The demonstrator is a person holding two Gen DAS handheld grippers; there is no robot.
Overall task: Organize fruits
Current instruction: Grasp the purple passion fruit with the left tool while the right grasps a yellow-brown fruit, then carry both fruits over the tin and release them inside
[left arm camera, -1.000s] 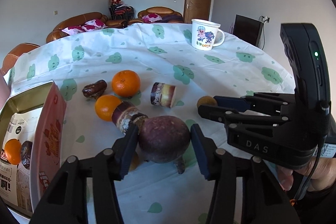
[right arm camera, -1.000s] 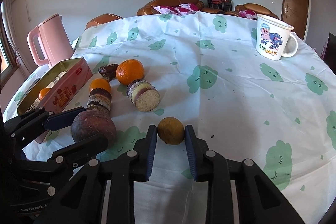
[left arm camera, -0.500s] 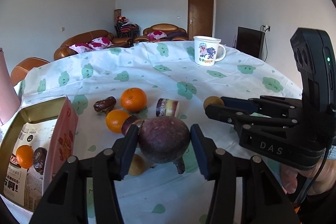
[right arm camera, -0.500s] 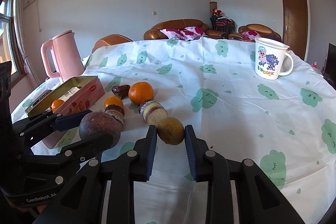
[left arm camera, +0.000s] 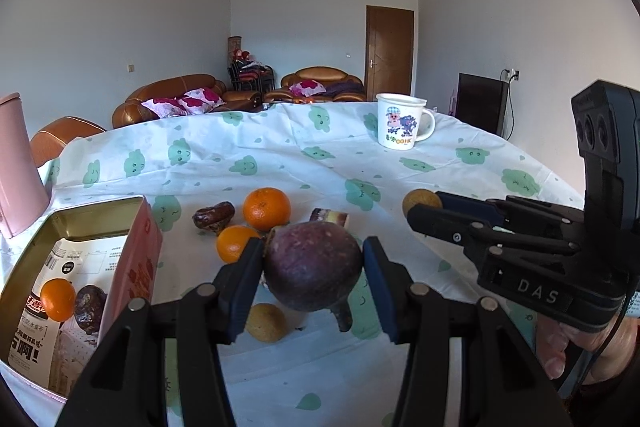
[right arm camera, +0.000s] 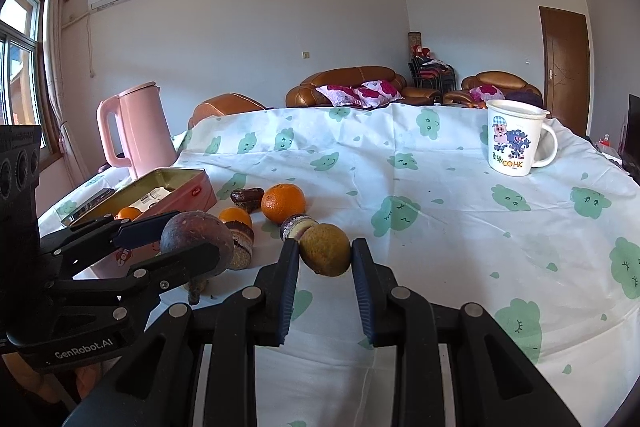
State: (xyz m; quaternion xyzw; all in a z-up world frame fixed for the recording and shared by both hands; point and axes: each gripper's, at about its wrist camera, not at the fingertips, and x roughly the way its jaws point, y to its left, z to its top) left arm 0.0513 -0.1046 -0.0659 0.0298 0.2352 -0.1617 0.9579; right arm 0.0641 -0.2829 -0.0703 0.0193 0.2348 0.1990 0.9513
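Observation:
My left gripper (left arm camera: 313, 269) is shut on a dark purple round fruit (left arm camera: 312, 265) and holds it above the table; it also shows in the right wrist view (right arm camera: 196, 239). My right gripper (right arm camera: 325, 251) is shut on a small yellow-brown fruit (right arm camera: 325, 250), also lifted; it shows in the left wrist view (left arm camera: 421, 202). On the cloth lie two oranges (left arm camera: 267, 207) (left arm camera: 234, 249), a dark date (left arm camera: 213, 217), a cut sugarcane piece (left arm camera: 330, 217) and another yellow-brown fruit (left arm camera: 266, 322). The open pink tin (left arm camera: 132, 259) at the left holds an orange (left arm camera: 58, 299) and a date (left arm camera: 90, 307).
A cartoon mug (right arm camera: 516, 139) stands far right on the white cloth with green prints (right arm camera: 440, 187). A pink kettle (right arm camera: 134, 129) stands behind the tin at the left. Sofas and a door lie beyond the table.
Both grippers have risen off the table, each carrying its fruit. The views now look more level across the table.

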